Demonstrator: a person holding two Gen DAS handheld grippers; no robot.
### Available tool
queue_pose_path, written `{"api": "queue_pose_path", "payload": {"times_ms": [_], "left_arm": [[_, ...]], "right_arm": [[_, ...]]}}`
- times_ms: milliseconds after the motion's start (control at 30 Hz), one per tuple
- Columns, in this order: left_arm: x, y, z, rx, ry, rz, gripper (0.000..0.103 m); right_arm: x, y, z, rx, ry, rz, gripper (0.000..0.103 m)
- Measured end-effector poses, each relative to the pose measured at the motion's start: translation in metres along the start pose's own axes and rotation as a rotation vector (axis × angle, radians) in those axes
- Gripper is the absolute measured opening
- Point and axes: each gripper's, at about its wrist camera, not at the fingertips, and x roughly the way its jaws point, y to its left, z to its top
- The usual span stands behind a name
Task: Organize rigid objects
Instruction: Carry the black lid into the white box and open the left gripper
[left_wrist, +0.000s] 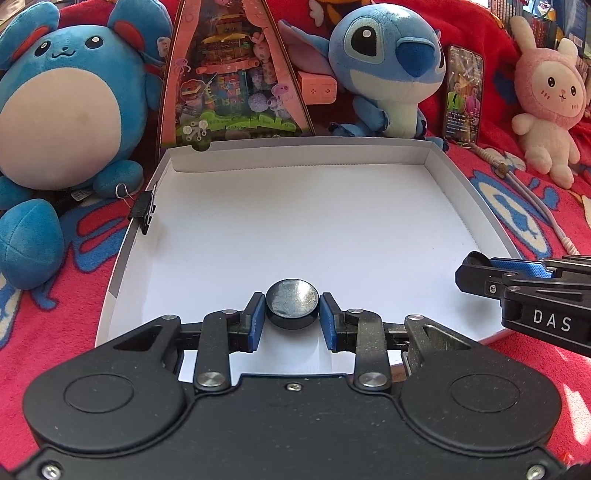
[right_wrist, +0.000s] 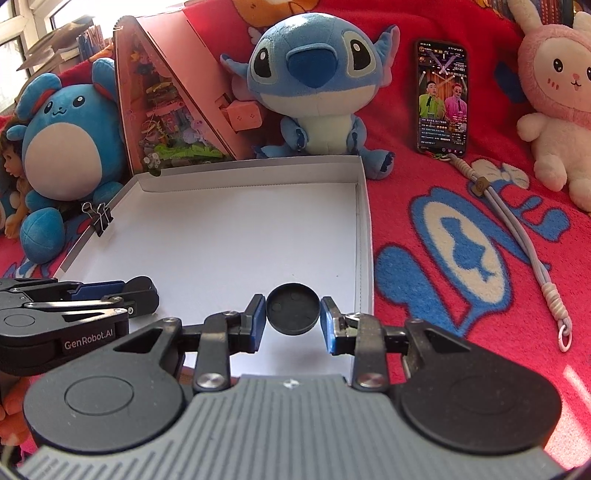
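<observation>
A shallow white cardboard box (left_wrist: 295, 206) lies on a red blanket; it also shows in the right wrist view (right_wrist: 229, 229). My left gripper (left_wrist: 292, 314) is shut on a black round puck (left_wrist: 292, 303) with a shiny top, over the box's near part. My right gripper (right_wrist: 293, 315) is shut on a black round disc (right_wrist: 293, 308), held on edge with its flat face toward the camera, over the box's near right corner. The right gripper shows at the right edge of the left wrist view (left_wrist: 476, 275). The left gripper shows at the left in the right wrist view (right_wrist: 144, 293).
A black binder clip (left_wrist: 144, 212) is clamped on the box's left wall. Behind the box stand a round blue plush (left_wrist: 70, 103), a pink triangular toy box (left_wrist: 229, 74), a Stitch plush (left_wrist: 388, 70), a lit phone (right_wrist: 441, 98) and a pink bunny plush (right_wrist: 554, 99). A grey lanyard (right_wrist: 517, 236) lies to the right.
</observation>
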Motion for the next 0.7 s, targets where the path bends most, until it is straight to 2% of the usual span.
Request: {"api": "queue_pose_path", "payload": {"times_ms": [433, 633, 667, 700], "left_arm": [[0.004, -0.003, -0.002, 0.028, -0.027, -0.003, 0.031], [0.003, -0.003, -0.001, 0.021, -0.024, -0.003, 0.032], [0.004, -0.004, 0.000, 0.024, -0.021, -0.002, 0.035], [0.003, -0.005, 0.001, 0.027, -0.017, -0.002, 0.041]], "right_arm": [[0.014, 0.001, -0.005, -0.020, 0.024, -0.013, 0.037], [0.014, 0.002, -0.006, -0.038, 0.016, -0.012, 0.041], [0.013, 0.002, -0.006, -0.044, 0.015, -0.011, 0.042], [0.012, 0.001, -0.006, -0.048, 0.013, -0.009, 0.053]]}}
